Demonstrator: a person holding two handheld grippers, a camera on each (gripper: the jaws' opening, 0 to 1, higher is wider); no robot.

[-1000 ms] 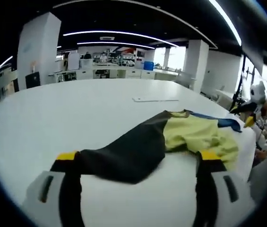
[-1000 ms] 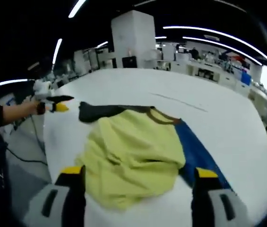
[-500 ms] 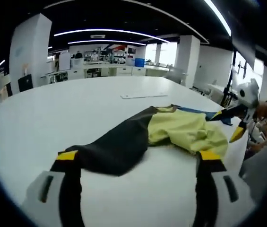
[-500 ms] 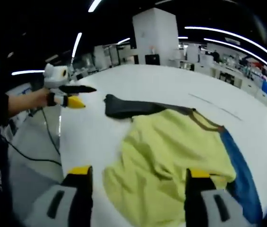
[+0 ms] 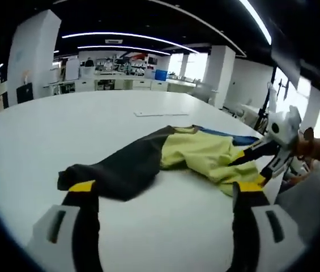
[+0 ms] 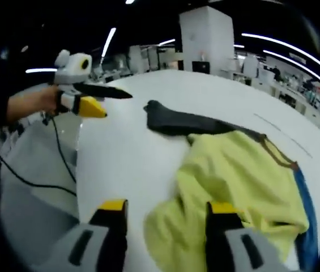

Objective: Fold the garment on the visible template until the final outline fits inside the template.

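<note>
Tongs [image 6: 162, 211] astride yellow garment [image 6: 236, 187]

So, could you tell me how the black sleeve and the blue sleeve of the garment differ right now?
The black sleeve stretches out flat toward the left claw, fully exposed; the blue sleeve is mostly hidden along the yellow body's far edge. The black one looks wide, the blue a thin strip. Both lie on the white table, untouched by either claw.

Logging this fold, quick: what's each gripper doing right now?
Left gripper: open, holding nothing, near the black sleeve.
Right gripper: open, astride the yellow shirt's edge.
</note>
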